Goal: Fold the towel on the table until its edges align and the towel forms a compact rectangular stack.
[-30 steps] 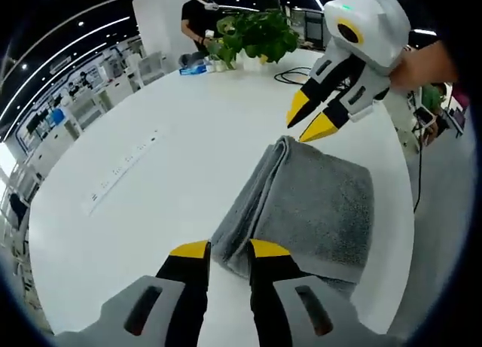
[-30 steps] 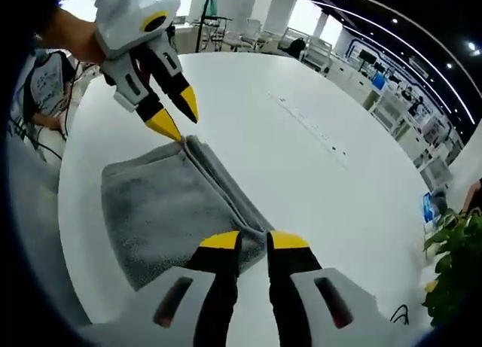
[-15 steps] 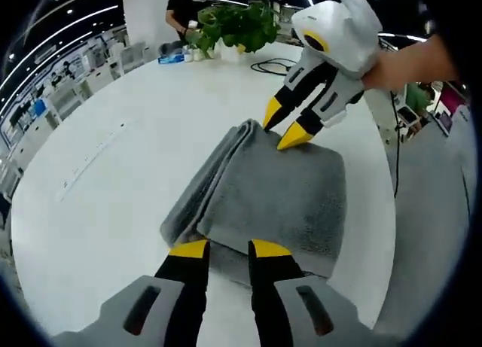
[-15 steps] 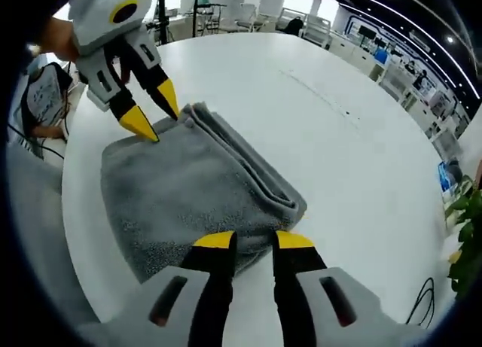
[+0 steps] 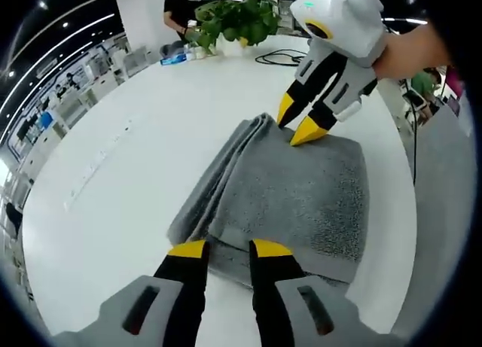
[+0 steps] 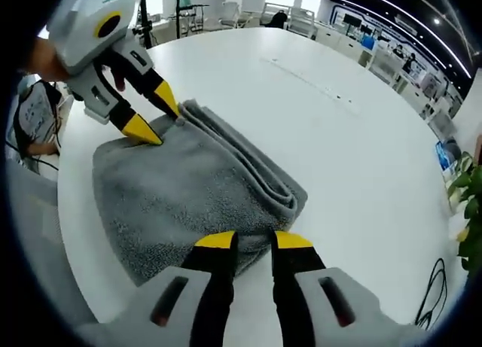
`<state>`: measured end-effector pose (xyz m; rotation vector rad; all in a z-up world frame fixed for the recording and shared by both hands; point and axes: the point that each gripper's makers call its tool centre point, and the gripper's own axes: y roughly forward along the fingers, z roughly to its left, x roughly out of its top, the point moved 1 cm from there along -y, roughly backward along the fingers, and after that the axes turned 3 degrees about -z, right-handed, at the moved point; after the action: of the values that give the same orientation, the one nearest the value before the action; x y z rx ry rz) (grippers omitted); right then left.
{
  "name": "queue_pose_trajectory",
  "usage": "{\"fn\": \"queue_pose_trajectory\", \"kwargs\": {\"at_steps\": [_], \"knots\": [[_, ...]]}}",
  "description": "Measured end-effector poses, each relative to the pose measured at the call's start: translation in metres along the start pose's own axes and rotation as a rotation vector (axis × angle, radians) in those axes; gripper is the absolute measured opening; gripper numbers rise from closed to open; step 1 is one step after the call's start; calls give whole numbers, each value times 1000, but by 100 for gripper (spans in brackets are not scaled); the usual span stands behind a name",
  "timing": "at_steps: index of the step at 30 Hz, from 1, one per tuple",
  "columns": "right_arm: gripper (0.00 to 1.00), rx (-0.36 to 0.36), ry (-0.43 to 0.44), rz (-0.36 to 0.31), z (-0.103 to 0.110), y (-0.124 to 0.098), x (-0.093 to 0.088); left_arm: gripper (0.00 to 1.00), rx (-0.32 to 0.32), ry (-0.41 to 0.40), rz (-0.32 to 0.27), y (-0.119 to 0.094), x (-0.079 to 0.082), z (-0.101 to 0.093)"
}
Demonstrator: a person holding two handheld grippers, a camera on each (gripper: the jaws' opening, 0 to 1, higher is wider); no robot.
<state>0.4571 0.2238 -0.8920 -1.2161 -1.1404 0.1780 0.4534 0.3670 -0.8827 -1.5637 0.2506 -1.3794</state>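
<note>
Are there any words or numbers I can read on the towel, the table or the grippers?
None can be read.
Grey towel: plain, no tag or label showing.
White table: faint small marks in a row, too small to read.
Right hand-held gripper: a yellow ring on its white body, no letters.
Left hand-held gripper: black and yellow, no letters.
Blue item by the plant: too blurred to read.

Left gripper (image 5: 229,249): grey moulded body, two black jaws capped in yellow, a dark slot on each shoulder. Right gripper (image 6: 253,241): same build (seen from outside, a white rounded housing with a yellow-ringed disc).
</note>
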Motion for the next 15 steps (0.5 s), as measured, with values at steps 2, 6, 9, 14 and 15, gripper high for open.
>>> {"fn": "queue_pose_trajectory", "kwargs": {"at_steps": [2, 6, 9, 14, 15], "knots": [[17, -1, 6, -1, 0, 0, 0, 23, 1, -2, 1, 1, 0, 0], [17, -4, -2, 6, 1, 0, 0, 23, 2, -2, 0, 0, 0, 1], [17, -6, 21, 7, 0, 0, 1, 23, 6, -11, -4, -1, 1, 2], [19, 0, 116, -42, -1, -6, 6, 24, 25, -35, -26, -10, 4, 4], [20, -3, 116, -47, -1, -8, 5, 25, 34, -57, -34, -12, 4, 5]]}}
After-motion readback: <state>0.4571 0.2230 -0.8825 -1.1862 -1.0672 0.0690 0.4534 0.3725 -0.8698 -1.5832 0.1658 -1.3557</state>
